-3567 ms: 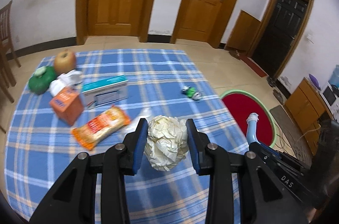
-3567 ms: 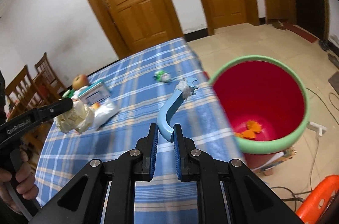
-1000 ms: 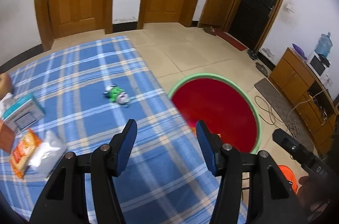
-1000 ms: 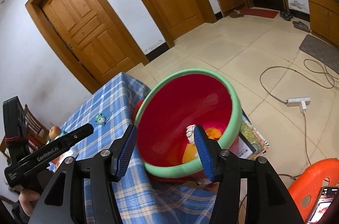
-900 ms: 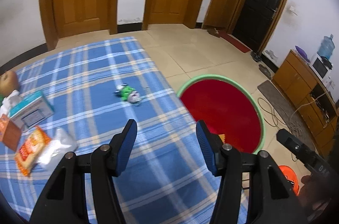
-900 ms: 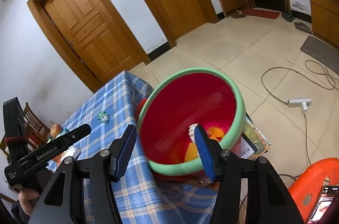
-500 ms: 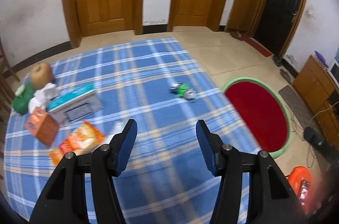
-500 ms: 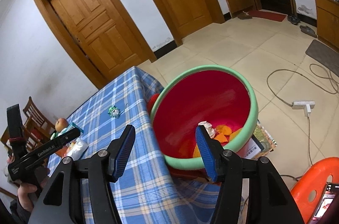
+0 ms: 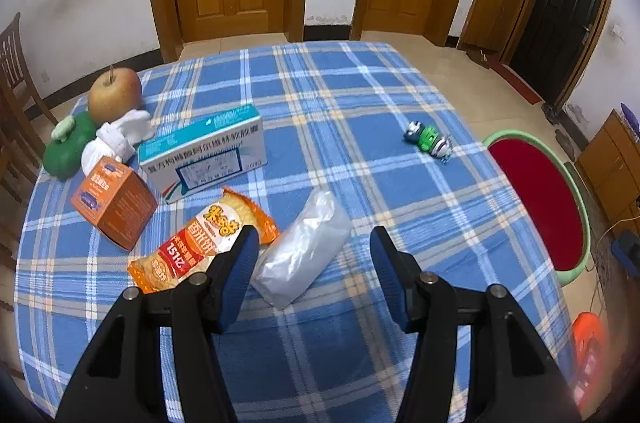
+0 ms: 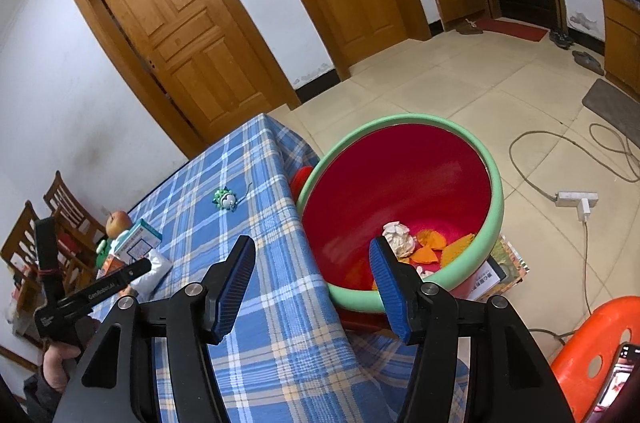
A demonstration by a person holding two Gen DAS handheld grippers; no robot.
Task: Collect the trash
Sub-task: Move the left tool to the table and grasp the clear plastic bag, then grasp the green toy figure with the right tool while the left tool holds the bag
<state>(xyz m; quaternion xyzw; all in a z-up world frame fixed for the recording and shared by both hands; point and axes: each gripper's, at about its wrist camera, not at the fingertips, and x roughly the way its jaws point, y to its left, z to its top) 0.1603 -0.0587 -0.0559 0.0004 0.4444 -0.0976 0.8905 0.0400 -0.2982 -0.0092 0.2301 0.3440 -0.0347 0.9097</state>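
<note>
The left gripper (image 9: 310, 265) is hanging over the blue plaid tablecloth (image 9: 360, 111) with its jaws standing about half apart and nothing gripped; the crumpled clear plastic bag (image 9: 304, 249) is lying on the cloth just under and between the blue pads, not being touched as far as can be told. The orange snack wrapper (image 9: 200, 243) is lying flat right beside the bag, its edge partly behind the left pad, so the likely step is picking the bag. To do it well, centre the jaws on the bag's thick middle, come down until the pads are straddling it, and close without catching the wrapper or bunching the cloth; thin film is slippery, so grab a fold, not an edge. The right gripper (image 10: 312, 277) is also about half open and empty, hovering by the table corner next to the red plastic bin with green rim (image 10: 496, 183), which is sitting on the floor beside the table with a crumpled paper ball (image 10: 398, 237) and orange scraps inside. The small green-white candy wrapper (image 9: 428, 139) is waiting farther off near the bin side, well apart from the bag.
</note>
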